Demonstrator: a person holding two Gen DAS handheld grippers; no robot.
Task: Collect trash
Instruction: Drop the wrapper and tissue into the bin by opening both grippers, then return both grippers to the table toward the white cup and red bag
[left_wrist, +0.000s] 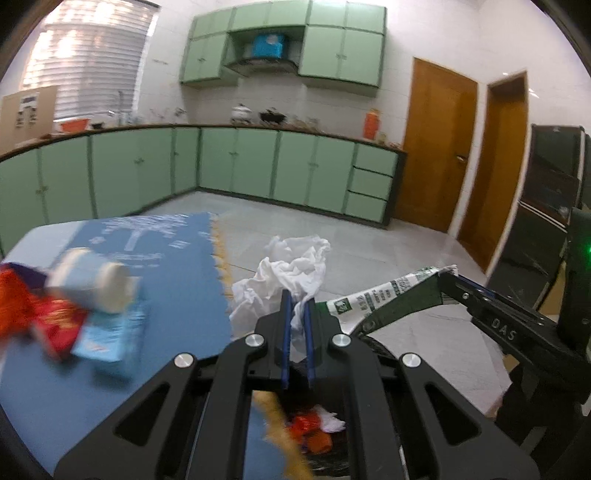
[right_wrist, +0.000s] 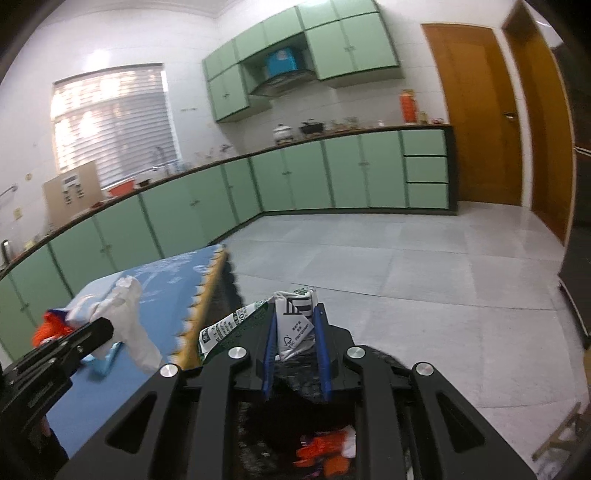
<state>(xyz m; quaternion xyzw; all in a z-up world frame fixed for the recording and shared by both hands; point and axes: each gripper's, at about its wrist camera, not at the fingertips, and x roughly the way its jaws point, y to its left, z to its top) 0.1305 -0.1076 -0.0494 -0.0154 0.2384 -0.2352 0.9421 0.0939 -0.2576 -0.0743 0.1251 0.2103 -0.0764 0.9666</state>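
The left tongs are clamped on a crumpled white tissue and the right tongs on a flattened green-and-white carton, both above the black trash bag beside the blue-covered surface. If either lets go off-centre, its load could land on the floor; the loose tissue may also cling to the pads

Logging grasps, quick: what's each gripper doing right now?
Left gripper: closed on the crumpled white tissue.
Right gripper: closed on the green-and-white carton.

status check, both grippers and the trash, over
Left gripper shut on white tissue. Right gripper shut on green-and-white carton. Both above black bin bag, wrappers already inside. Cup and packets remain on table.
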